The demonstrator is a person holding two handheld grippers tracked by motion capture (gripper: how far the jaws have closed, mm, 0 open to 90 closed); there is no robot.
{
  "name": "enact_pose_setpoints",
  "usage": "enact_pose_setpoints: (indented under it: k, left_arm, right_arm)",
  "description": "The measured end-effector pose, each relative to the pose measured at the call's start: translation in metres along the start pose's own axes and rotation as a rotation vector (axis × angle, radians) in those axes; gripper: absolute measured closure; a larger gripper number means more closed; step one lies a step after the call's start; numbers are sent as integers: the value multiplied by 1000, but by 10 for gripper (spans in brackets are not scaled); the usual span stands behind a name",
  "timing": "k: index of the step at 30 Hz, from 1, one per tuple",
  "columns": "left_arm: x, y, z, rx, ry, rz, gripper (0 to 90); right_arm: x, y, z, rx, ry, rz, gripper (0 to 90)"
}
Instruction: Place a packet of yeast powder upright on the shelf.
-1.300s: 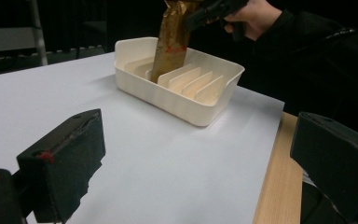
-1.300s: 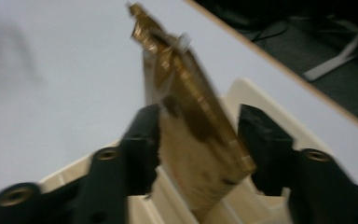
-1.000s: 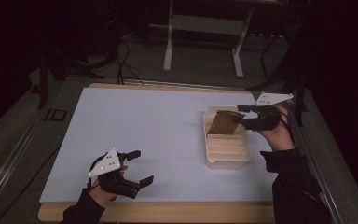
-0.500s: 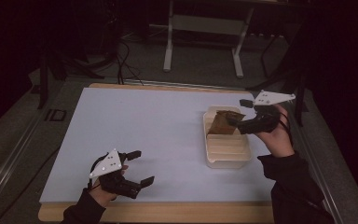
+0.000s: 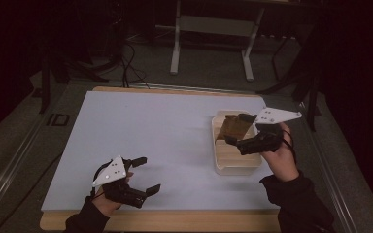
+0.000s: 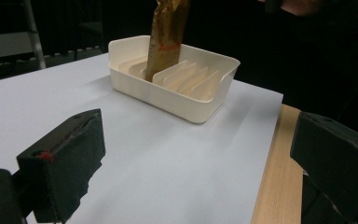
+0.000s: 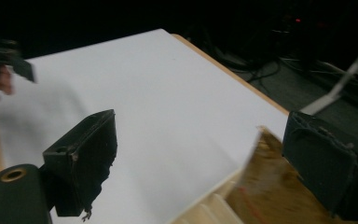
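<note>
A brown foil packet (image 5: 230, 127) stands tilted in a slot of the white ribbed tray (image 5: 238, 168) at the table's right. My right gripper (image 5: 237, 129) hovers at the packet. Its jaws have just been opening and now stand wide, with the packet's top between them and neither pad pressing it. In the right gripper view the packet (image 7: 268, 191) lies blurred beside the right jaw, above the tray (image 7: 209, 210). My left gripper (image 5: 143, 173) rests open near the front left edge, nothing between its jaws. The left gripper view has the packet (image 6: 168, 37) upright in the tray (image 6: 182, 100) beyond the left gripper (image 6: 198, 186).
A pale blue mat (image 5: 160, 141) covers the wooden table (image 5: 175, 221), whose strip shows along the front edge. Dark floor, cables and a metal stand (image 5: 177, 53) lie beyond the far edge.
The right gripper's jaws have spread apart around the packet and the right hand has drawn back toward the near side. The packet stays in the tray. The left hand has not moved.
</note>
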State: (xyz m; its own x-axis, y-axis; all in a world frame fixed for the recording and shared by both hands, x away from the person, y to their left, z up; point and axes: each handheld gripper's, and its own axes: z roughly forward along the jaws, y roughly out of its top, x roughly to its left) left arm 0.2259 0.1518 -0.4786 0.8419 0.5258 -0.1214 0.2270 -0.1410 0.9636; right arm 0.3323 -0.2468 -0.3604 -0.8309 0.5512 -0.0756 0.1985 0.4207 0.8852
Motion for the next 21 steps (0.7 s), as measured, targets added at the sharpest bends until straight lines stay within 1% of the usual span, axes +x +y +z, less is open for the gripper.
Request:
enact_pose_setpoints:
  k: [3,4,6,8,11,13,17,19,21]
  left_arm:
    - [0,0,0,-1,-1,3,39]
    - [-1,0,0,1,1,7,39]
    - [-1,1,0,4,2,13,39]
    - [-2,0,0,2,-2,11,40]
    - [-2,1,0,6,-3,18,39]
    - [-3,1,0,9,-1,23,39]
    - [-3,1,0,5,-3,20,39]
    - [-3,1,0,3,-5,17,40]
    - [-3,1,-1,2,-3,18,40]
  right_arm:
    - [10,-2,-1,-22,10,-1,104]
    - [13,-3,-2,-27,21,-5,103]
    - [20,-6,-2,-33,30,2,103]
    - [28,-9,-2,-32,45,-2,103]
    - [38,-15,-3,-30,53,-9,103]
    - [45,-20,-2,-35,67,-2,104]
    - [56,-32,-1,-28,86,4,105]
    - [62,-37,-1,-29,90,3,105]
    - [68,-42,0,-22,82,-8,105]
